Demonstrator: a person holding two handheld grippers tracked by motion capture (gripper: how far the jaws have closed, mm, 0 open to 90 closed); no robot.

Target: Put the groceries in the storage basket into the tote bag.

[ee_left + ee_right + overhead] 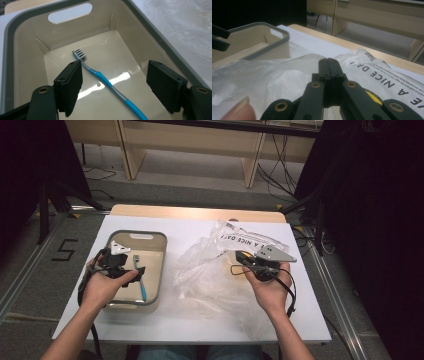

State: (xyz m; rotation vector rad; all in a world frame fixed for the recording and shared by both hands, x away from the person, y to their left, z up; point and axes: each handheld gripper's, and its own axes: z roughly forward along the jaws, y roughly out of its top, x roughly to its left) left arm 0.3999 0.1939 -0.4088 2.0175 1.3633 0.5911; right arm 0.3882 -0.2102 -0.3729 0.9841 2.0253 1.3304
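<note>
**Toothbrush lay in the bin, jaws apart above it**

Toothbrush lay flat on the floor of the bin, bristles toward the bin's handle slot. The left gripper hung over the bin with its jaws apart, either side of the toothbrush, touching nothing. Beside the bin, on the table, lay a clear bag. The right gripper sat over the bag, jaws pressed together.
</note>
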